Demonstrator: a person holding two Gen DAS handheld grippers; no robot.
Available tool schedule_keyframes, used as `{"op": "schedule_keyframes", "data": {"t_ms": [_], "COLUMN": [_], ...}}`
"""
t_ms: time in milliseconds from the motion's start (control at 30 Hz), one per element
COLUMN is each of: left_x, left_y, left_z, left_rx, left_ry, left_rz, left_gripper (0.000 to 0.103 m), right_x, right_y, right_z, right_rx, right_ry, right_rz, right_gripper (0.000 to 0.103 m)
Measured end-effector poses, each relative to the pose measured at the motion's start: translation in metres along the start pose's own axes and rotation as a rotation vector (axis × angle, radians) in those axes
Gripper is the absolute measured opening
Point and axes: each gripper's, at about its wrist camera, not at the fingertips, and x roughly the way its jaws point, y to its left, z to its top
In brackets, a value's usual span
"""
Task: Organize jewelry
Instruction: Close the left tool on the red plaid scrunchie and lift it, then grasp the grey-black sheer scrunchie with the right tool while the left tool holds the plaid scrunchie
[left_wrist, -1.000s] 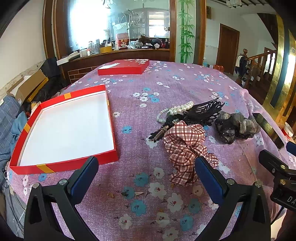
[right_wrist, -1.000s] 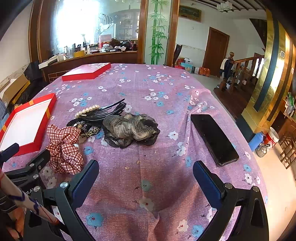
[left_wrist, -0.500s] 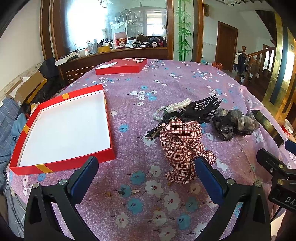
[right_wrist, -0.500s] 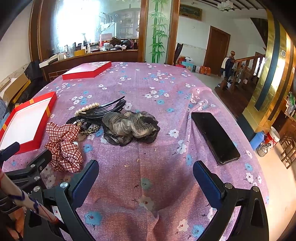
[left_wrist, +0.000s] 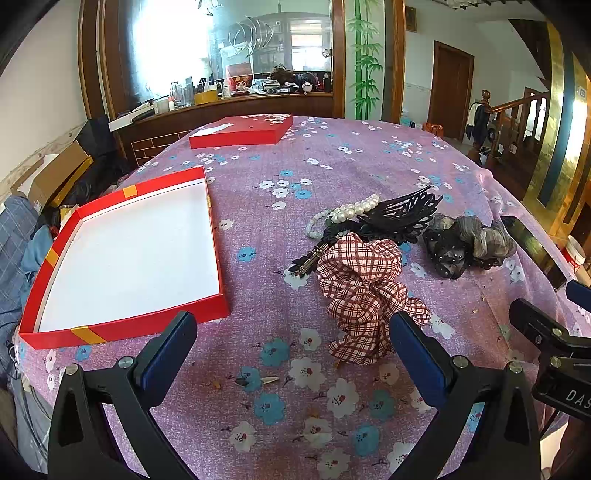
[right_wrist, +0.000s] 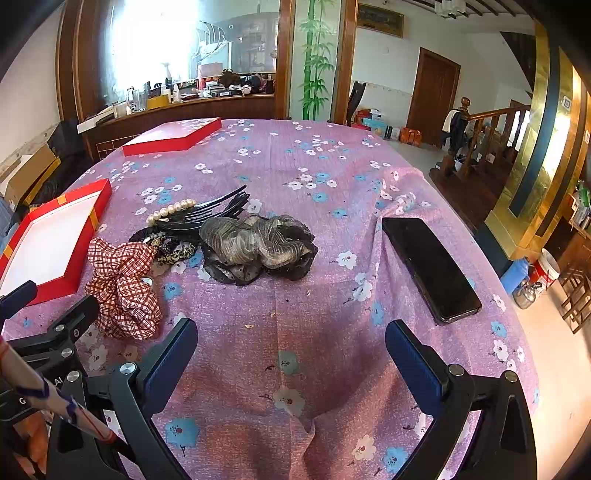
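The plaid scrunchie (left_wrist: 360, 291) has drawn nearer the left gripper (left_wrist: 293, 334), hiding a hair clip.

Ahead of you, bright glare fills the wood-framed window (left_wrist: 229, 62); a cluttered wooden counter (left_wrist: 221, 110) below, brown door (right_wrist: 432, 98) and stair railing (right_wrist: 491, 125) right.

black phone (right_wrist: 430, 269) flat on floral tablecloth (right_wrist: 295, 350) | blue flask (right_wrist: 515, 270) on floor

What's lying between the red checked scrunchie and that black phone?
The grey-and-black scrunchie sits between the checked scrunchie and the phone, then bare tablecloth; clearest in the right wrist view.
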Motion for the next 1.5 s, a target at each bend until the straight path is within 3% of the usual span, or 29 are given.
{"op": "schedule_keyframes", "data": {"t_ms": [367,700,900,1167,1233,1367,1500], "left_x": [0.001,0.0,0.001,0.025,0.034,0.047,0.045], "left_y": [0.0,0.036,0.029,-0.015,-0.024,-0.035,-0.037], "left_z": [0.002,0.013,0.017,0.018,0.018,0.017,0.017], "left_rx": [0.009,-0.059,-0.021,0.086,0.101,0.119,0.113], "left_ry": [0.006,0.028,0.037,0.109,0.126,0.147,0.123], "left_rz": [-0.01,-0.054,-0.12,-0.206,-0.212,-0.209,-0.202], "left_gripper": [0.103,0.103,0.102,0.068,0.067,0.038,0.031], "right_x": [0.004,0.004,0.005,0.004,0.003,0.007,0.014], "right_y": [-0.006,-0.063,-0.08,-0.086,-0.085,-0.076,-0.059], "right_z": [0.0,0.007,0.01,0.008,0.008,0.014,0.024], "right_rx": [0.012,0.177,0.234,0.263,0.275,0.257,0.222], "right_ry": [0.015,0.027,0.037,0.027,0.02,0.023,0.032], "right_rz": [0.024,0.093,0.14,0.174,0.2,0.253,0.295], "right_gripper": [0.103,0.098,0.098,0.098,0.098,0.098,0.098]}}
